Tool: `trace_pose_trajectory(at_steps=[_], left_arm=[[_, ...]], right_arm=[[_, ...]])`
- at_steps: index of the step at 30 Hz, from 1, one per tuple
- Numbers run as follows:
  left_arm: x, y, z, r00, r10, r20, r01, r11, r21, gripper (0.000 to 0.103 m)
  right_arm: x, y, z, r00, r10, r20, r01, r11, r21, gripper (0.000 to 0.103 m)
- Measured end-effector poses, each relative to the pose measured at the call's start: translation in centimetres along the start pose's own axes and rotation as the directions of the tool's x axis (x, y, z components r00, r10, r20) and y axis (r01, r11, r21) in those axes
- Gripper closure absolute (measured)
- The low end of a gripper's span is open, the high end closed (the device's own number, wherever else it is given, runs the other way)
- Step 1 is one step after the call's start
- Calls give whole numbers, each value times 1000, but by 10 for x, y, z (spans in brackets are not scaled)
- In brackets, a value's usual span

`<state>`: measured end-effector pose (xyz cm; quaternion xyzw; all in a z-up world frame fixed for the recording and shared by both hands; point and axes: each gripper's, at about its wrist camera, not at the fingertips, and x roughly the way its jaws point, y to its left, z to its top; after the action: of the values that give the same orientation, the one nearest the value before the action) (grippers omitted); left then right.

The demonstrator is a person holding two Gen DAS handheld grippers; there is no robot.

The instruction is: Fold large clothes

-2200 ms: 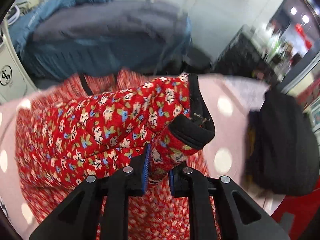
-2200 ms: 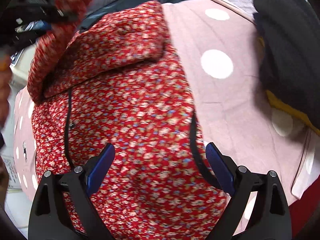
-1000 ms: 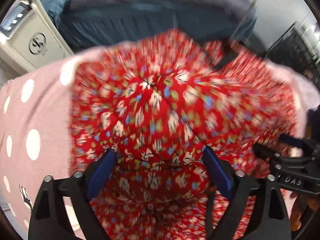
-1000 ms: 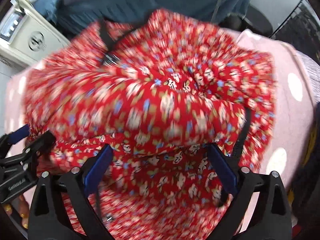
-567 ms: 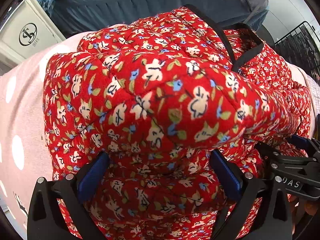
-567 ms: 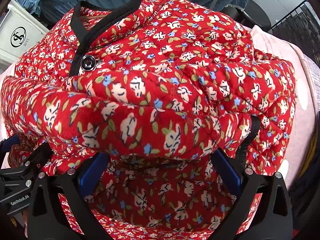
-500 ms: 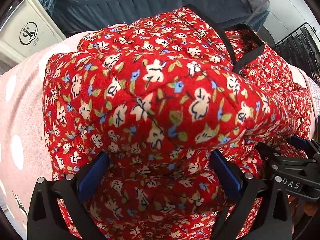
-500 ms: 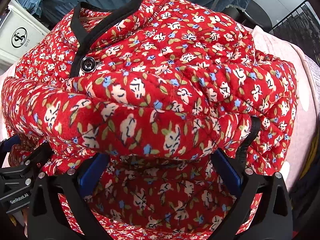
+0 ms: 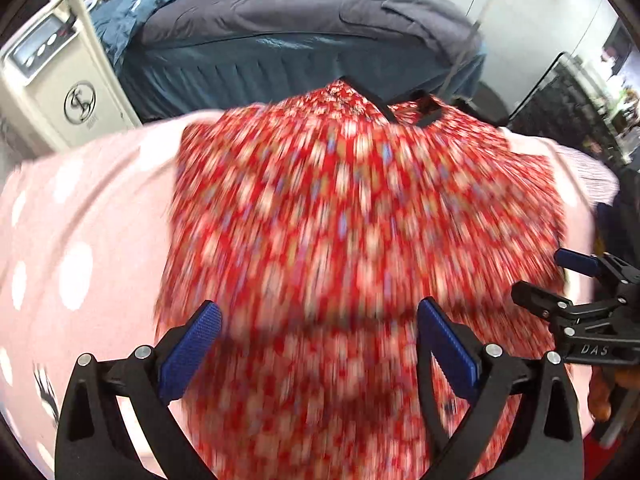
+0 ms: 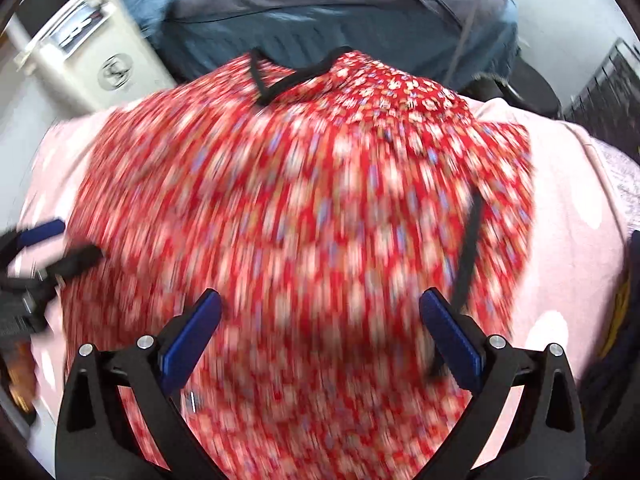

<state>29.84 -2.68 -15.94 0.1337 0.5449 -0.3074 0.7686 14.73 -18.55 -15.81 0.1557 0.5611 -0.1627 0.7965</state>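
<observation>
Red quilted floral jacket with black trim (image 9: 360,216): lying spread over the pink white-dotted bed cover (image 9: 88,216), collar end pointing toward the dark blue-grey sofa (image 9: 288,40) behind; image blurring with motion. Left gripper (image 9: 318,344): hovering above the jacket's near edge, blue-padded jaws standing wide apart, gripping nothing. Right gripper (image 10: 320,340): likewise gaping wide and empty over the near edge. Cream floor appliance with round logo (image 9: 68,92): standing beside the sofa.
</observation>
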Motion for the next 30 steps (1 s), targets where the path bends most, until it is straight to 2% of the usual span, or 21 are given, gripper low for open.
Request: trace_pose_trajectory(at_steps=[2, 5, 8, 12, 16, 20, 23, 26, 30], left_arm=[[-17, 20, -38, 1000, -25, -11, 24, 999, -47, 6], [-31, 50, -95, 998, -3, -57, -4, 994, -113, 6], [-42, 86, -146, 995, 7, -103, -28, 979, -204, 8], [-57, 121, -199, 992, -3, -126, -38, 945, -324, 8], [-64, 135, -226, 991, -15, -132, -34, 931, -363, 8], [-64, 138, -249, 988, -43, -147, -10, 939, -345, 8], [-58, 126, -256, 985, -79, -155, 26, 948, -318, 8], [-48, 117, -266, 983, -82, -165, 32, 959, -283, 7], [-32, 122, -274, 979, -110, -174, 50, 947, -317, 5]], right_arm=[[-18, -5, -36, 1000, 5, -6, -5, 1000, -31, 5], [-32, -21, -84, 999, 4, -47, -4, 1000, -9, 5], [-39, -49, -141, 993, 8, -120, 1, 997, 78, 5], [-52, -79, -190, 987, 5, -161, 21, 987, 162, 5], [-61, -97, -225, 985, 10, -175, 27, 978, 207, 5], [-64, -107, -250, 981, 31, -194, 17, 971, 238, 5], [-71, -117, -270, 980, 52, -194, 3, 962, 271, 5], [-80, -131, -289, 980, 68, -185, -7, 950, 311, 5], [-88, -159, -308, 977, 110, -181, -35, 927, 373, 5]])
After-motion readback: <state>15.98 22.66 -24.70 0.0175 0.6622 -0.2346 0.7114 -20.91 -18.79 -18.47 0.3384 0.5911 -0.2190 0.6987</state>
